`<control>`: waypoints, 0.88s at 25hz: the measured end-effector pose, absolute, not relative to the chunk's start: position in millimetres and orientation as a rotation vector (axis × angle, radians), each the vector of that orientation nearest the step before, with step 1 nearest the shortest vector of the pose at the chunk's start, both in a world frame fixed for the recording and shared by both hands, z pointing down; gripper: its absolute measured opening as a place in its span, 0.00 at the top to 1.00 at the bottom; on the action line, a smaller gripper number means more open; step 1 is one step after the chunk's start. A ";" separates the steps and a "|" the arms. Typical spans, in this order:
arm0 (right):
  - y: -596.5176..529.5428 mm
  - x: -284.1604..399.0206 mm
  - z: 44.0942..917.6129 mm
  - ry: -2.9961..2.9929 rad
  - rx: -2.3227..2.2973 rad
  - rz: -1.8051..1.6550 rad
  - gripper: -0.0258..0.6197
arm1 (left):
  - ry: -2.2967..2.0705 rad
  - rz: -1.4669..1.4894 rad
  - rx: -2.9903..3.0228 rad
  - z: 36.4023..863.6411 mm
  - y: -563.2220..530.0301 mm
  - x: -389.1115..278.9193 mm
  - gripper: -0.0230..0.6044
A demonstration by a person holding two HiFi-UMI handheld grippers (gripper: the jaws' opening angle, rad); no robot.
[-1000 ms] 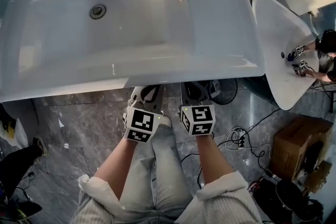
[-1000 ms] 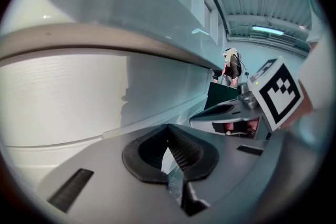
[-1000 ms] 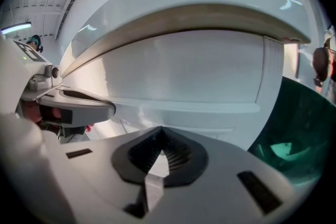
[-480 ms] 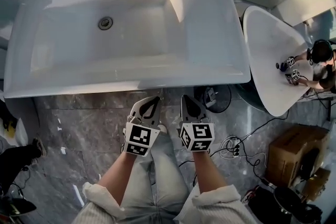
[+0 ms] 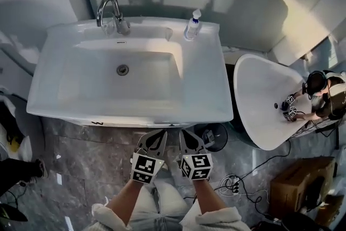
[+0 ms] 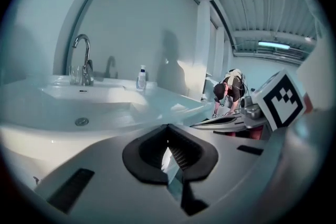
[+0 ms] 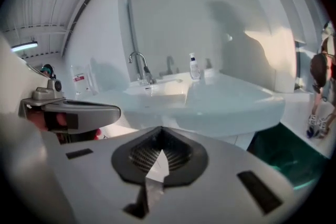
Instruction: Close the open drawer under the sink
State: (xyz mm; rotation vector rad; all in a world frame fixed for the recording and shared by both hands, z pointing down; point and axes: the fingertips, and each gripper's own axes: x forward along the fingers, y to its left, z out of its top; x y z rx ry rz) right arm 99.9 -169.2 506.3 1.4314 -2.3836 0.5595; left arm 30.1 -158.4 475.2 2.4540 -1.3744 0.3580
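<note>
Left gripper (image 5: 158,137) and right gripper (image 5: 185,137), jaws together, face the sink (image 5: 208,84).

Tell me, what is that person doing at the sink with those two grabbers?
A person stands at the white sink, holding a gripper in each hand. The left gripper and right gripper hang side by side just before the sink's front edge, jaws shut, nothing in them. From above, no drawer sticks out under the sink, so it looks closed or is hidden. Farther right, another person leans over a white tub.
</note>
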 end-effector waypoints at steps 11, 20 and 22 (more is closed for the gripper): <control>-168.7 67.7 344.7 -2.690 1.237 0.398 0.94 | -1.482 0.156 2.571 332.0 -165.9 21.2 0.94; -144.0 52.4 254.1 -2.837 1.132 0.397 0.95 | -1.447 0.017 2.609 256.9 -134.1 9.9 0.94; -135.1 50.2 236.2 -2.873 1.123 0.376 0.95 | -1.421 0.024 2.643 244.8 -125.7 12.1 0.94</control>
